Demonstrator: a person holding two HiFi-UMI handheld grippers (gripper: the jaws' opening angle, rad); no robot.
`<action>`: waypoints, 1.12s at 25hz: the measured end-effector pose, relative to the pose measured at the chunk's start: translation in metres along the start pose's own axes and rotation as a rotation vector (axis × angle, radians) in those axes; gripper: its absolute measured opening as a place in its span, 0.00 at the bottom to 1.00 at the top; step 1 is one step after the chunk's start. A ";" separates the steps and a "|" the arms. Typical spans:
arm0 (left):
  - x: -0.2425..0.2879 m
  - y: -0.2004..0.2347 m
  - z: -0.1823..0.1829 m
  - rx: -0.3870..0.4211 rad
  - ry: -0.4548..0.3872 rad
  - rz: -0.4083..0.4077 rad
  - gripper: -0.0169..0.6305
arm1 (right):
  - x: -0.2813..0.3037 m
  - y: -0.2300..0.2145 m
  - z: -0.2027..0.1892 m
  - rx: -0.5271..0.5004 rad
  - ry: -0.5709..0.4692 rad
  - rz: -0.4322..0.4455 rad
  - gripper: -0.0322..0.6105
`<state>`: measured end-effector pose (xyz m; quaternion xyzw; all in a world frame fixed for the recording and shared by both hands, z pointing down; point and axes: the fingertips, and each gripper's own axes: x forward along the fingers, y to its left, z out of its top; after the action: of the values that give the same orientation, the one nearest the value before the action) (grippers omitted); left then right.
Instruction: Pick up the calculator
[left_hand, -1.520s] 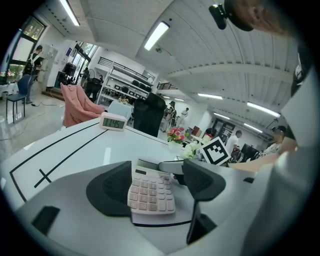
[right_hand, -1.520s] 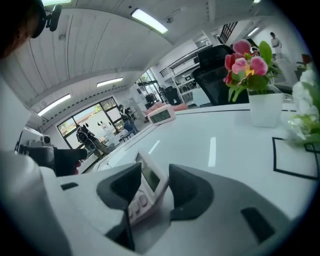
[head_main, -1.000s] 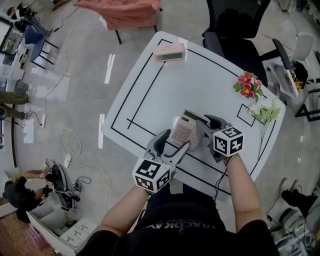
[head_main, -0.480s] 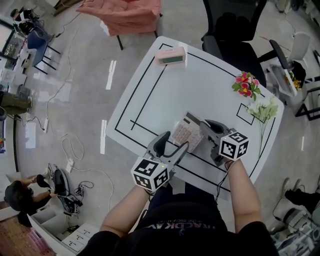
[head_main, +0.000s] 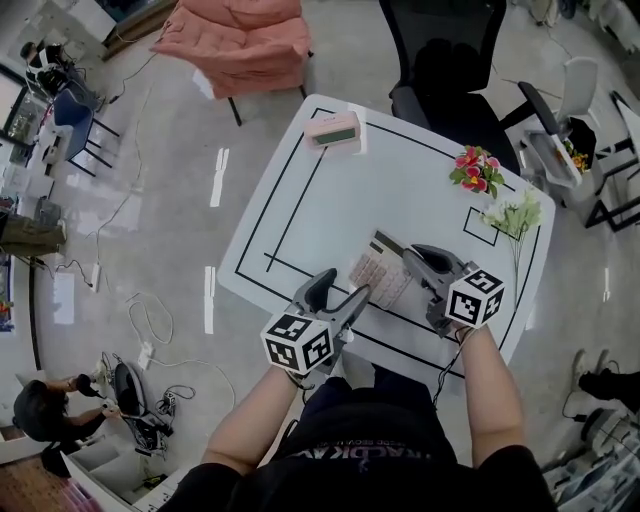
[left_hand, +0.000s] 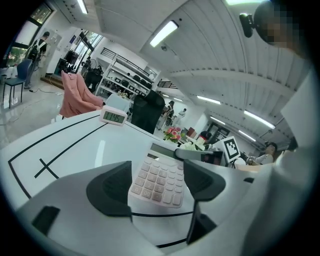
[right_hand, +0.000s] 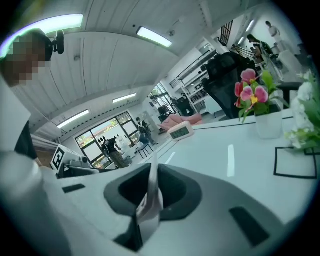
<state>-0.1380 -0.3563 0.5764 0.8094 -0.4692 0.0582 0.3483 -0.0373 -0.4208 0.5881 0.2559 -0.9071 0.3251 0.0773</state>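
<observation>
Nothing is reading clearly. The pink clock (head_main: 333, 129) at the tabletop's (head_main: 400, 190) far edge is showing dark digits too small to make out. The calculator (head_main: 380, 272) keys on the tabletop and the pale shirt (head_main: 360, 452) lettering beyond its near edge are blurring likewise.

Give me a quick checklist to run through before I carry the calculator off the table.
1. Right hand-held gripper shut on calculator: ok; jaws have just been closing, its edge is between them.
2. Grip near the middle: not ok; only one edge is held.
3. Left hand-held gripper free: ok; jaws apart, gripping nothing.
4. Pink flowers out of the way: ok; far right on the table.
5. Clock out of the way: ok; at the far edge.
</observation>
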 end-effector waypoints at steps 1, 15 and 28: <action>-0.001 0.000 0.002 0.001 0.000 -0.004 0.51 | -0.003 0.005 0.005 -0.008 -0.014 0.013 0.12; -0.013 -0.029 0.018 0.002 0.019 -0.172 0.51 | -0.049 0.080 0.050 -0.127 -0.095 0.165 0.12; -0.043 -0.077 0.005 -0.099 0.061 -0.502 0.40 | -0.067 0.139 0.046 -0.195 -0.083 0.320 0.12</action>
<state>-0.1010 -0.3040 0.5148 0.8805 -0.2451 -0.0288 0.4048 -0.0503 -0.3312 0.4554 0.1127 -0.9659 0.2328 0.0116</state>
